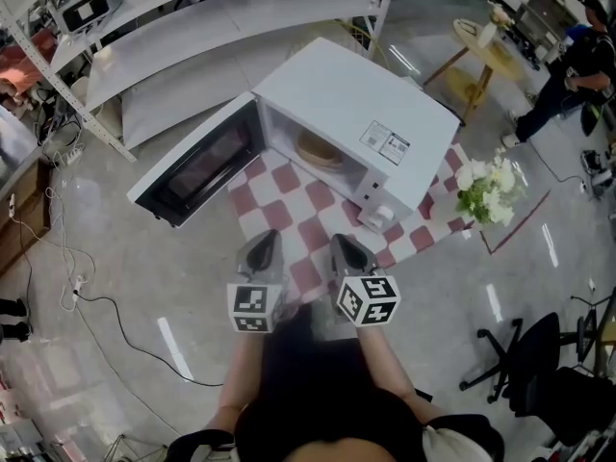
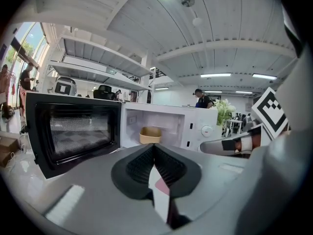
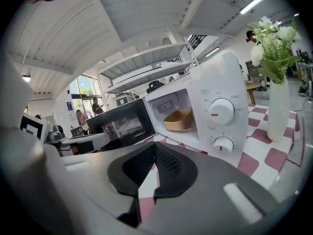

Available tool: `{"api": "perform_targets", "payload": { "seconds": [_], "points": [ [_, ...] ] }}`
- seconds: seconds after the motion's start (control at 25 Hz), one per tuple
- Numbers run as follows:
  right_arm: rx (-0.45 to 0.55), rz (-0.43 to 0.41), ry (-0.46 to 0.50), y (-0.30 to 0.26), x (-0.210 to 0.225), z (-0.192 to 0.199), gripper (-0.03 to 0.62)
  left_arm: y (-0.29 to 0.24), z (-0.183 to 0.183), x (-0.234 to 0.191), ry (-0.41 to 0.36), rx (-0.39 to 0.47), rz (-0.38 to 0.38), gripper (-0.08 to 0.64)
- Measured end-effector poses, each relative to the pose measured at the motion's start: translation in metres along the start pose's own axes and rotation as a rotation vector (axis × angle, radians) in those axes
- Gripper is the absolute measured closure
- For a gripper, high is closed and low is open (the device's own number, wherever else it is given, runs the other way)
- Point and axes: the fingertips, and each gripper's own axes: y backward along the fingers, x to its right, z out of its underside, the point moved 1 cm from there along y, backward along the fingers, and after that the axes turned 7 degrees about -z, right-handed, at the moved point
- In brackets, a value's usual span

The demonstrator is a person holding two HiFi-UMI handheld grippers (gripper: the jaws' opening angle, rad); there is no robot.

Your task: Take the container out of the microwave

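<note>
Left tongs [image 1: 264,246] and right tongs [image 1: 349,250] are seen pressed together, nothing between them, over the checked tabletop [image 1: 310,227], short of the microwave [image 1: 358,89]. Its door [image 1: 197,165] is swung wide open. The container [image 1: 319,149] is spotted inside, untouched. It is judged light and thin-walled, so the near rim is best pinched gently; a hard squeeze could buckle it.
</note>
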Motion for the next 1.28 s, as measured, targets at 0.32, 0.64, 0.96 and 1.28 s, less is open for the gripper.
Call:
{"api": "perform_targets", "payload": {
  "seconds": [0.32,0.64,0.96,1.28],
  "points": [
    [-0.006,0.02,0.033,-0.022,0.011,-0.008,0.592,-0.031,0.008,-0.007,0.01,-0.021,0.01,0.551],
    [-0.02,0.038,0.023,-0.047,0.024,-0.012,0.592,-0.06,0.002,-0.013,0.005,-0.036,0.039,0.551],
    [0.006,0.056,0.019,-0.062,0.031,-0.014,0.592,-0.079,0.011,-0.021,0.017,-0.036,0.061,0.551],
    [-0.013,0.087,0.032,-0.061,0.031,-0.007,0.592,-0.079,0.016,-0.02,0.022,-0.046,0.09,0.551]
  ]
}}
